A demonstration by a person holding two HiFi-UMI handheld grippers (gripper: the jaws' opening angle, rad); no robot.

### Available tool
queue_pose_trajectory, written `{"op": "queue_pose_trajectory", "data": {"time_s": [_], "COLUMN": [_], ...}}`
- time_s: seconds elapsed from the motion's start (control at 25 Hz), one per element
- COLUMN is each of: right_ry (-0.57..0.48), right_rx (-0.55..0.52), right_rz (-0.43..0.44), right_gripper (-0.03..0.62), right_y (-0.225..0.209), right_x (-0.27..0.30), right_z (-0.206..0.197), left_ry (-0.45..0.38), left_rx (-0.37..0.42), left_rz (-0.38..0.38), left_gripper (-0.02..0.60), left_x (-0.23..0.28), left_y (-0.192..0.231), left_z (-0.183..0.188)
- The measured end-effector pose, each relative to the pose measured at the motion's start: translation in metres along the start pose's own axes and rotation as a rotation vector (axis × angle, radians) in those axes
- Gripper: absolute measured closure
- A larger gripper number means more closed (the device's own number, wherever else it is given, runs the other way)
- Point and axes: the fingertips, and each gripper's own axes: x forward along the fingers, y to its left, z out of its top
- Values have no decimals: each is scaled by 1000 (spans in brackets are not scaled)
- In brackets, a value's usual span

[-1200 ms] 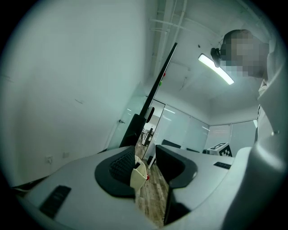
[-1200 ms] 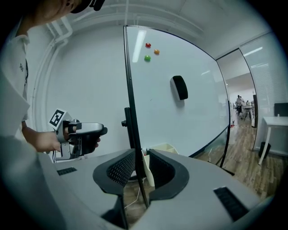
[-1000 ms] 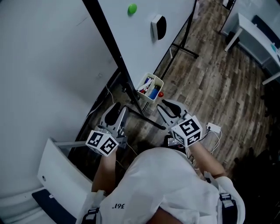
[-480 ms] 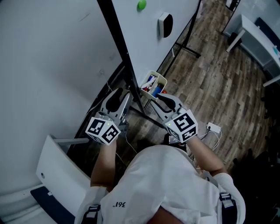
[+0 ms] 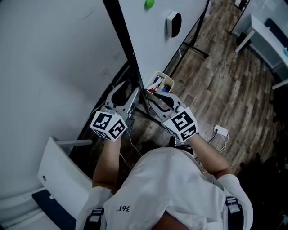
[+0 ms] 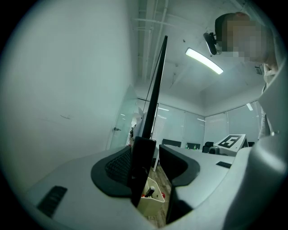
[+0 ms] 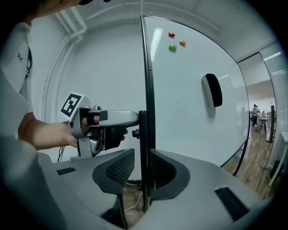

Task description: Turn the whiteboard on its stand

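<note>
The whiteboard [image 5: 148,36] stands edge-on to me, its black frame edge [image 5: 121,40] running down to the stand. My left gripper [image 5: 127,90] reaches level at that edge from the wall side. Its jaws have just been opening, and the frame [image 6: 143,166] stands between them with a gap on the right. My right gripper [image 5: 158,95] straddles the same frame [image 7: 146,134] from the writing side, a thin gap at its left pad [image 7: 120,168]. The left gripper [image 7: 108,121] shows beyond the frame in the right gripper view.
A cream marker tray [image 5: 164,81] hangs under the board right by the right gripper. An eraser [image 5: 173,23] and a green magnet [image 5: 149,3] stick to the board. The white wall [image 5: 45,67] is close on the left. A white panel [image 5: 58,175] leans behind me, and cables [image 5: 219,131] lie on the floor.
Both grippers have moved forward to the board's lower edge and now straddle its frame. The left jaws stand wider than before.
</note>
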Motion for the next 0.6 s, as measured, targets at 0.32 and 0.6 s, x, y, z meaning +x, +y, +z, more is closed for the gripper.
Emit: {"op": "queue_pose_trajectory", "data": {"time_s": [0.32,0.6], "right_ry": [19,29], "right_rx": [-35,-62], "right_rz": [14,21], "right_gripper": [483,482], "right_y": [2,5], "right_x": [26,47], "right_z": [2,5], "left_ry": [13,25], "left_rx": [36,70], "left_rz": [-20,-53], "left_gripper": [399,399], "left_x": [14,21], "left_y": [1,-1], "left_z": [3,4]}}
